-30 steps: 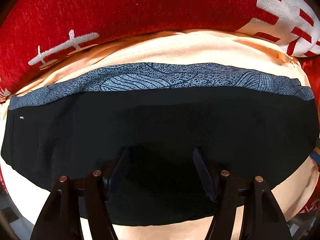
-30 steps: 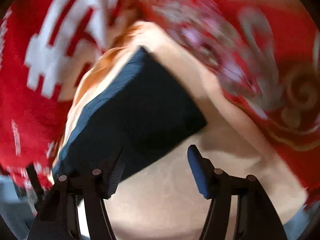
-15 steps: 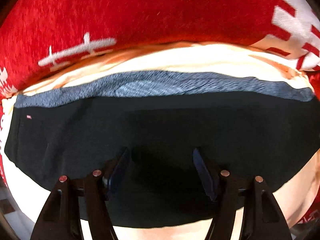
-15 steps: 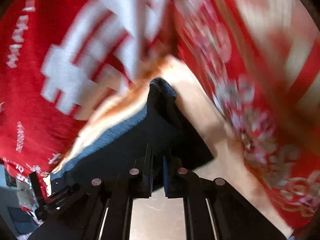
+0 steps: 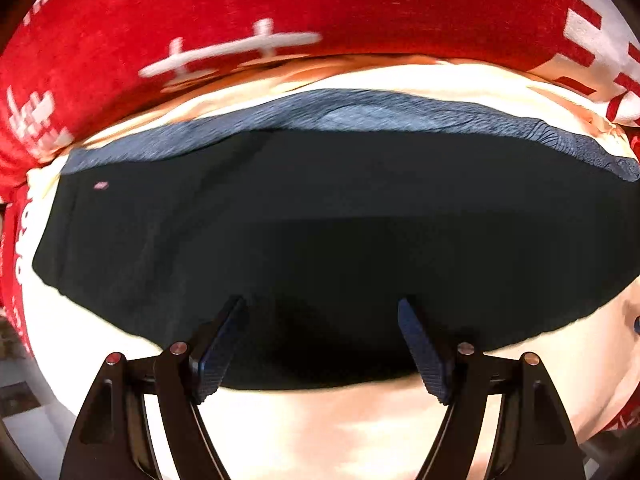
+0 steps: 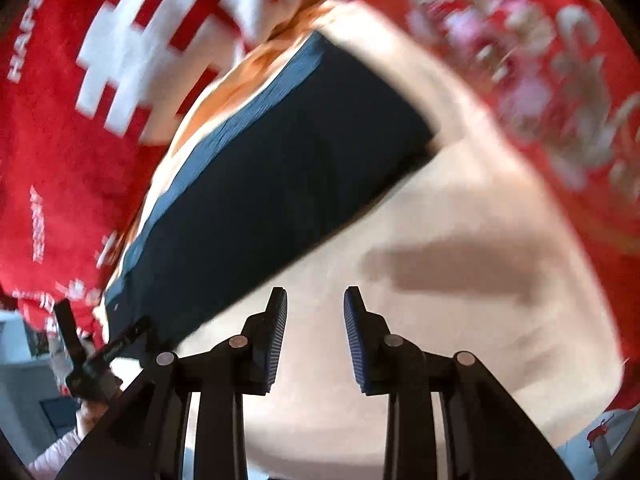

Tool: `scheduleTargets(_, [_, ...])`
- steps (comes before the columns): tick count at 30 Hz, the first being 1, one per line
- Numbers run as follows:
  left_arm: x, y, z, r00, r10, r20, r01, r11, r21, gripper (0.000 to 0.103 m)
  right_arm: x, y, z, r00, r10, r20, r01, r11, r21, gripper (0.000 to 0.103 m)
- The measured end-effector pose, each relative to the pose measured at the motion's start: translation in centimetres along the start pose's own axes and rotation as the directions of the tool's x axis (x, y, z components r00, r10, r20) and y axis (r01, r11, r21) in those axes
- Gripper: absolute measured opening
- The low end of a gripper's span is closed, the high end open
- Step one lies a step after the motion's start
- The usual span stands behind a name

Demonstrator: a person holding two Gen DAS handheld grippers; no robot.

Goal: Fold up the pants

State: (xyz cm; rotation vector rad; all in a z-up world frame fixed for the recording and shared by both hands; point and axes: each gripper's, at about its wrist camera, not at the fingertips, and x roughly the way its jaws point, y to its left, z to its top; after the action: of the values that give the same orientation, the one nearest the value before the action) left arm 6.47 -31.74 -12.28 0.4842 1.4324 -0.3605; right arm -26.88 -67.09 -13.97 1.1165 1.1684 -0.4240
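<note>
The dark navy pants (image 5: 320, 216) lie folded flat in a long band on a cream sheet (image 5: 320, 420), with a blue-grey patterned strip (image 5: 360, 114) along the far edge. My left gripper (image 5: 322, 308) is open and empty, its fingers over the near edge of the pants. In the right wrist view the pants (image 6: 272, 184) run diagonally from lower left to upper right. My right gripper (image 6: 315, 294) is open and empty, held off the pants' near edge above the cream sheet (image 6: 460, 280).
Red blankets with white lettering (image 5: 280, 4) surround the cream sheet on the far side and both ends (image 6: 60, 128). A red floral cloth (image 6: 560, 60) lies to the right. The left gripper's black frame (image 6: 92, 356) shows at the lower left of the right wrist view.
My right gripper was shut on the end of the pants half a second ago; it has let go, opened and pulled back. The left gripper stayed open and shifted slightly.
</note>
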Motion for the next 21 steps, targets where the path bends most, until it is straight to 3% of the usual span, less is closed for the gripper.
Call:
scheduleTargets(6, [-1.2,4.8,-2.1,1.000,0.015,0.017,-0.013,0.998,-0.066,0.079,2.0,4.0,-2.0,0.991,0.087,-0.098,-0.093,0.994,-0.059,0.032])
scheduleTargets(12, [-0.2,8.5,-3.7,1.000,0.013,0.015,-0.011,0.993,-0.114,0.079,4.2,8.9,-4.5,0.984,0.100,-0.148,-0.121,0.982,-0.143,0.033])
scheduleTargets(21, [-0.4,18.4,-3.7,0.998,-0.001,0.055,0.007,0.994,-0.106,0.079,8.9,20.1,-9.5,0.967,0.125,-0.221,-0.176,0.958,-0.227,0.033])
